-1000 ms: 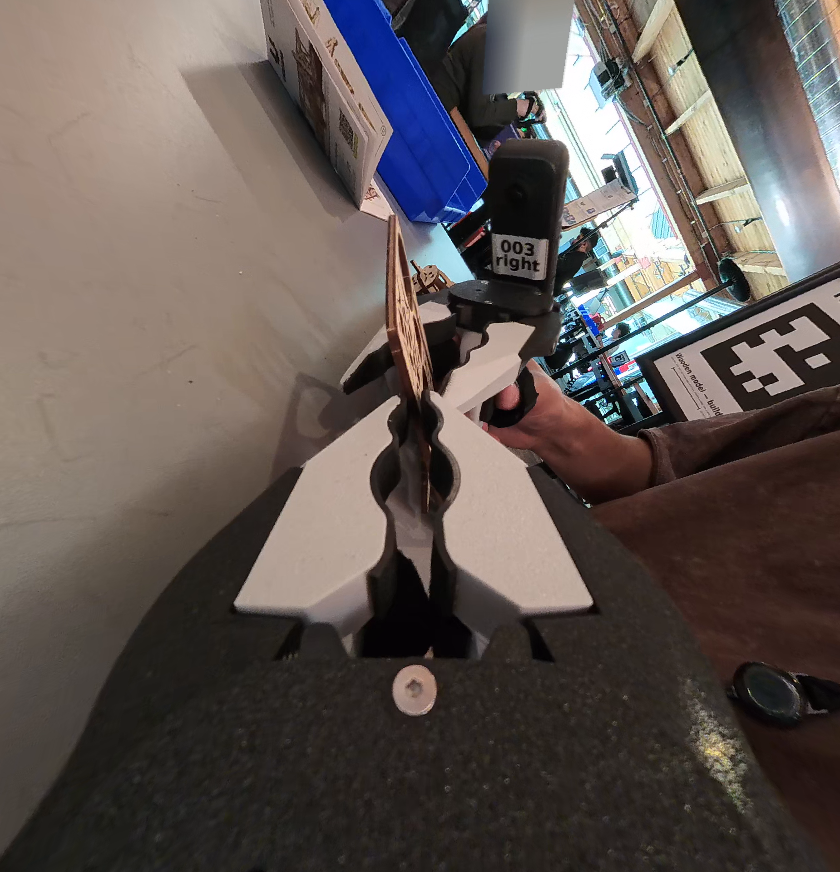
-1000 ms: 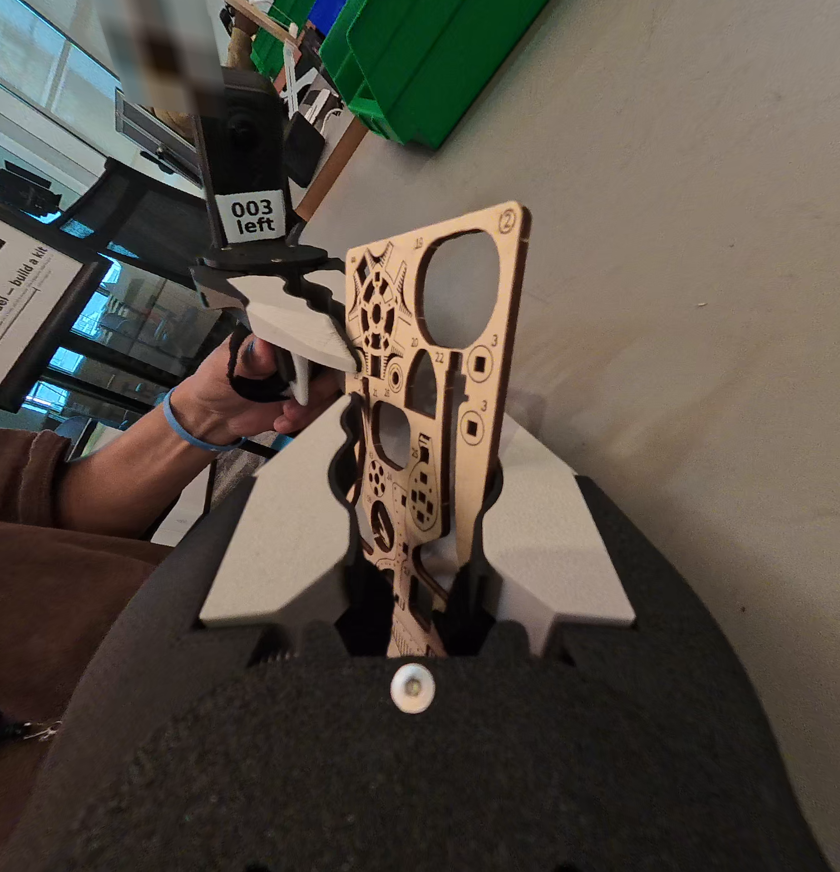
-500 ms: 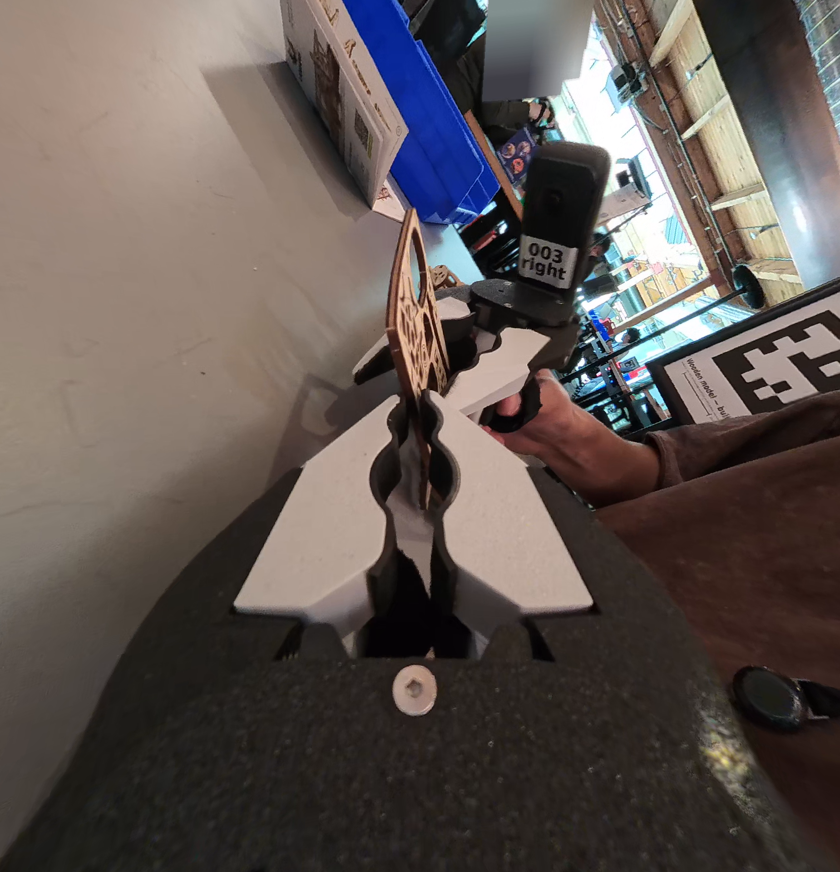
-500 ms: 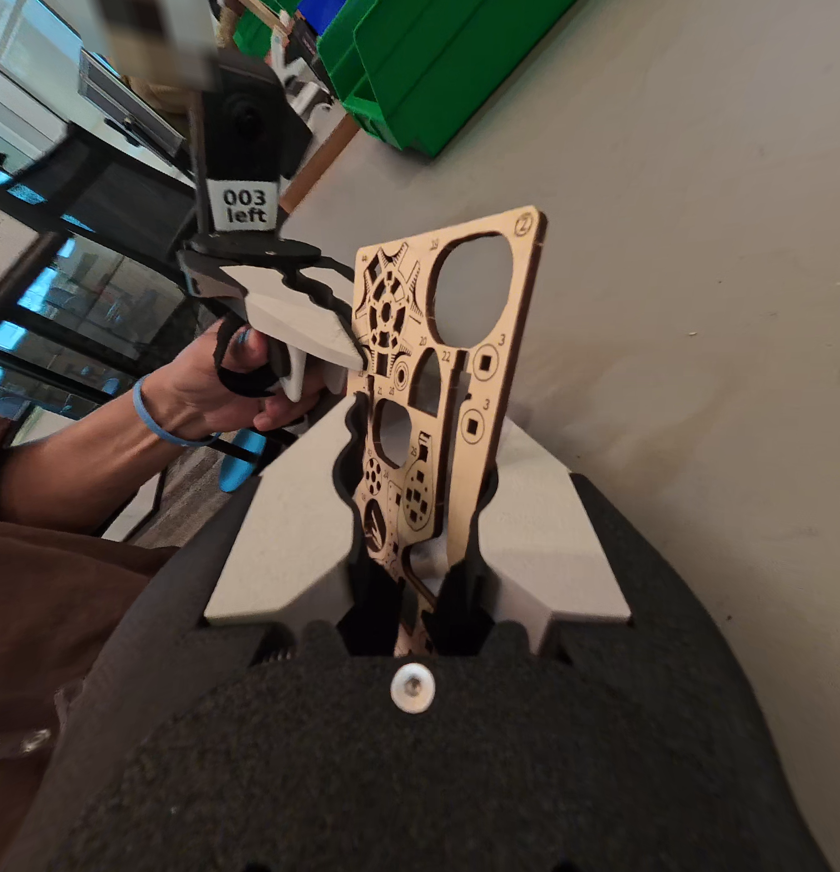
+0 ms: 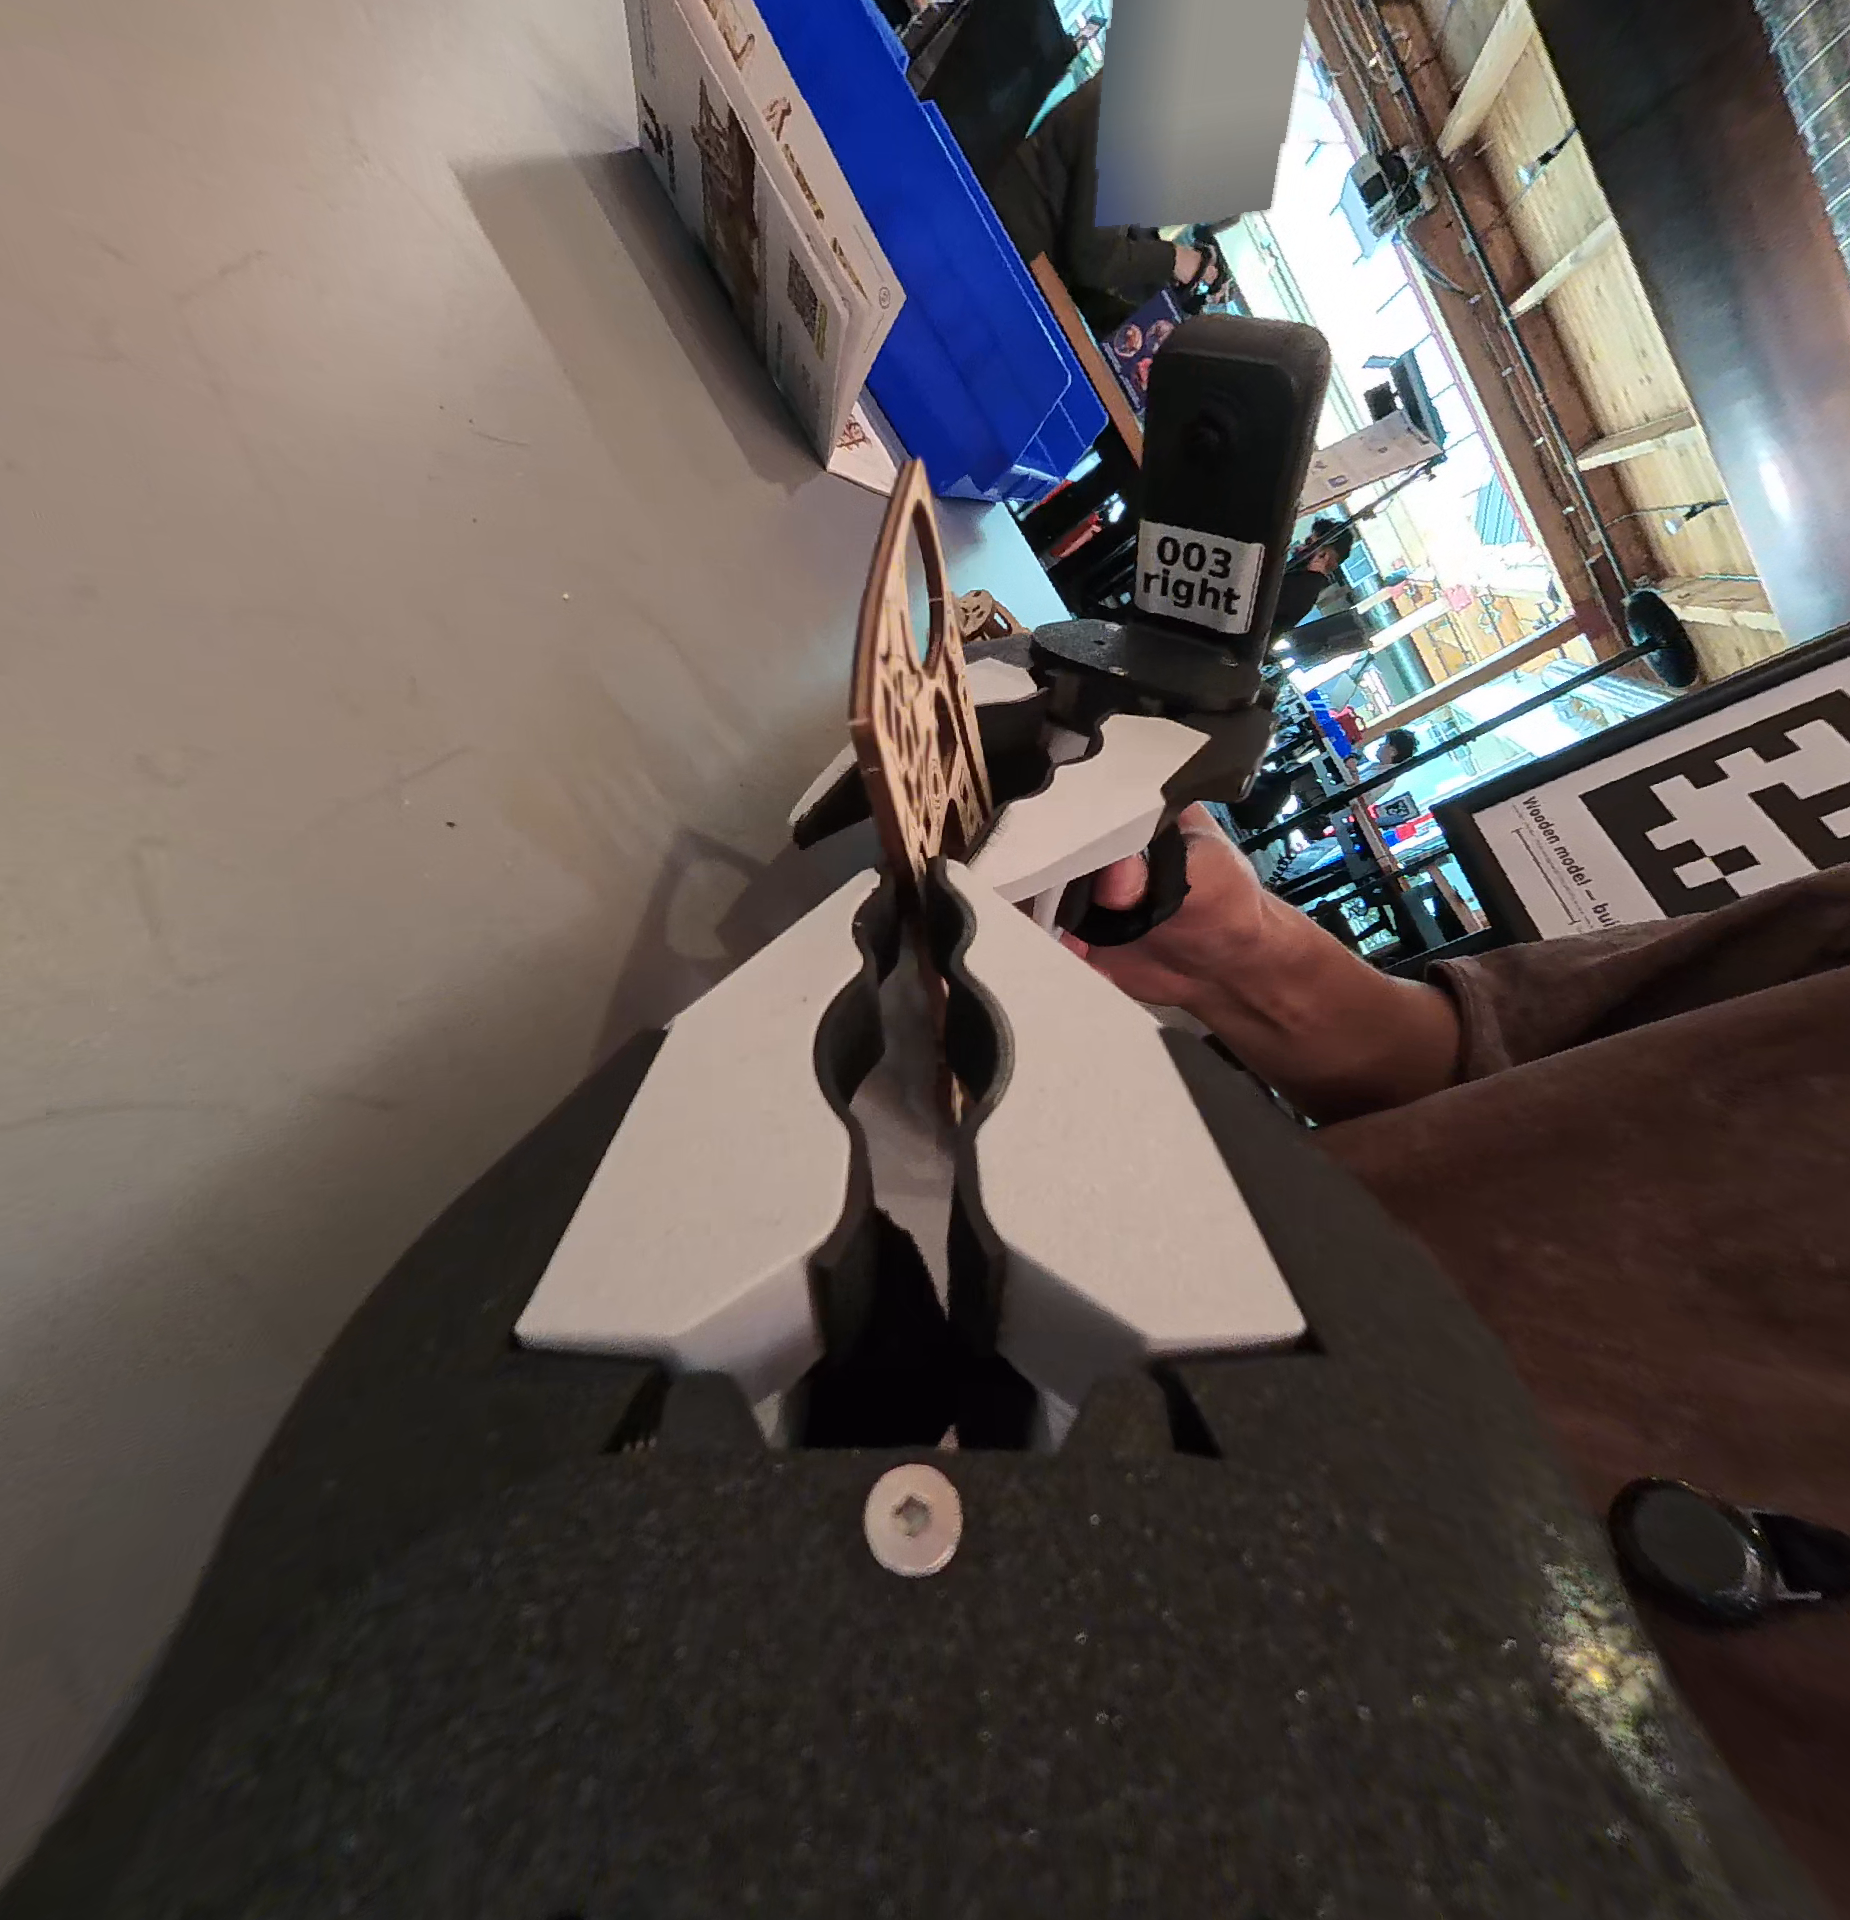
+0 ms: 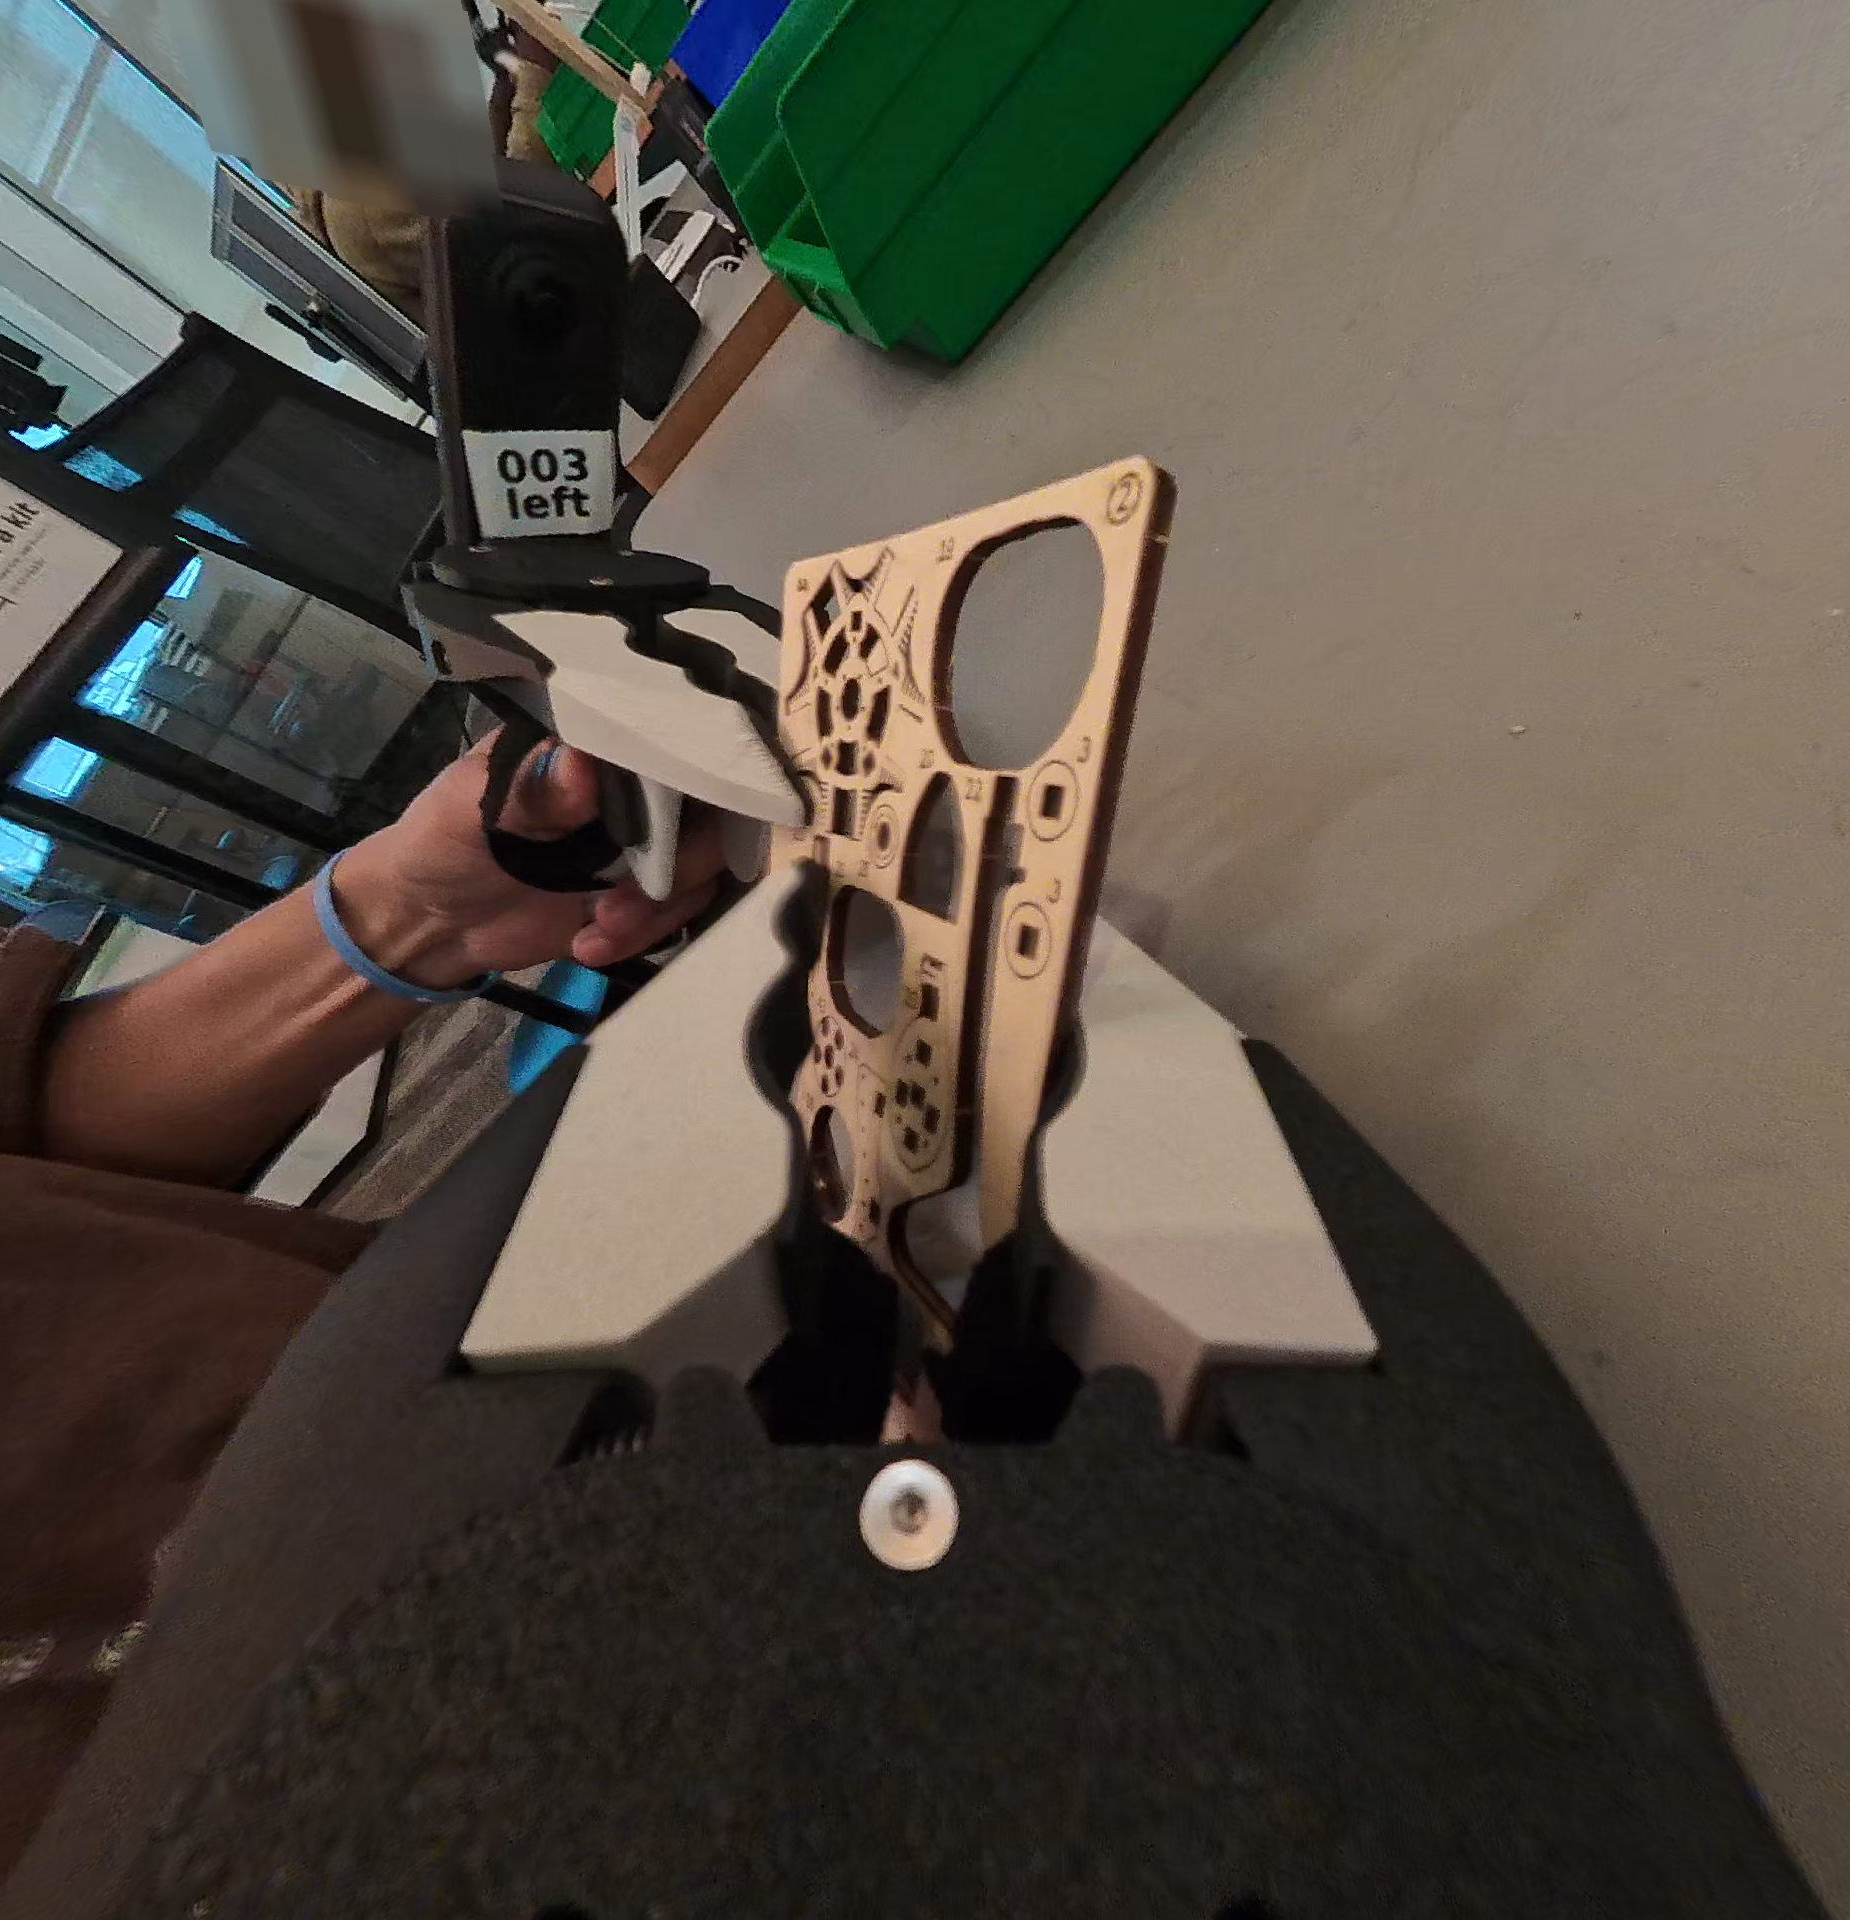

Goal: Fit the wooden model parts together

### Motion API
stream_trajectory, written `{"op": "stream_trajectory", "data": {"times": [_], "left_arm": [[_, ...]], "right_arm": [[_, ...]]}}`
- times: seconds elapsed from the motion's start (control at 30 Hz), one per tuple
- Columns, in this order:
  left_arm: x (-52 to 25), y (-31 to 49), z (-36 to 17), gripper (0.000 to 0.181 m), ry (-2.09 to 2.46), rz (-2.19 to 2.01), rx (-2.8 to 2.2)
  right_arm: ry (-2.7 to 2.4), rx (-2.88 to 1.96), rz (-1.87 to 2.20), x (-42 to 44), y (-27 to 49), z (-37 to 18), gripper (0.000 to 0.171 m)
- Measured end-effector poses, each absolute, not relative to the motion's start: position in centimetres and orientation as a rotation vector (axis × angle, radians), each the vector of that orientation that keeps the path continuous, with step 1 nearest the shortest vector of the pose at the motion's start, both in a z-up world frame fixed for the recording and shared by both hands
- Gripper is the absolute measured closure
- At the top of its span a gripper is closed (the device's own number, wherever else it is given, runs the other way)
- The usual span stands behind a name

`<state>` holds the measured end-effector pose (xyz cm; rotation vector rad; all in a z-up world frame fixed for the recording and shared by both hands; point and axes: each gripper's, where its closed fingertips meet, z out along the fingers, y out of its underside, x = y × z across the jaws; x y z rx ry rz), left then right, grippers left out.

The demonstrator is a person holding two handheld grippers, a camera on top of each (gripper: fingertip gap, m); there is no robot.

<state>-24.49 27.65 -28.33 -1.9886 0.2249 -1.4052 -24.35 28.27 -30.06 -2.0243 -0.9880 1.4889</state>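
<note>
A flat laser-cut wooden parts sheet (image 6: 1009, 1018), with several cut-out holes, is held upright above the grey table (image 6: 1523, 727). My right gripper (image 6: 952, 914) is shut on its lower part, with one finger on each long edge. My left gripper (image 5: 916, 883) is shut on the sheet's (image 5: 905, 675) side edge, so that view sees the sheet almost edge-on. The left gripper (image 6: 791, 805) shows in the right wrist view, pinching the sheet's left edge near a star-shaped cut pattern. The right gripper (image 5: 942, 821) shows in the left wrist view behind the sheet.
A printed box (image 5: 765, 239) and a blue bin (image 5: 962, 312) stand at the table's far edge. A small wooden piece (image 5: 978, 618) lies behind the sheet. Green bins (image 6: 952, 177) stand at the other far edge. A framed sign (image 5: 1679, 821) stands off the table. Left and right tips are no more than a few centimetres apart.
Both grippers keep their hold on the sheet. The sheet and grippers have shifted slightly together, and the sheet's face has turned a little more towards the left wrist view.
</note>
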Motion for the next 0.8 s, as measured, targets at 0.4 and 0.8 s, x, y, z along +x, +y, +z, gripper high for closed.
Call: {"op": "stream_trajectory", "data": {"times": [0.4, 0.8], "left_arm": [[-24.2, 27.5, -27.3, 0.181, 0.252, -1.476, -1.921], [-30.6, 34.4, -21.5, 0.181, 0.153, -1.644, -2.127]], "right_arm": [[-0.893, -1.93, 1.63, -23.6, 28.8, -28.1, 0.126], [-0.909, -1.826, 1.309, -16.0, 28.4, -22.8, 0.132]]}}
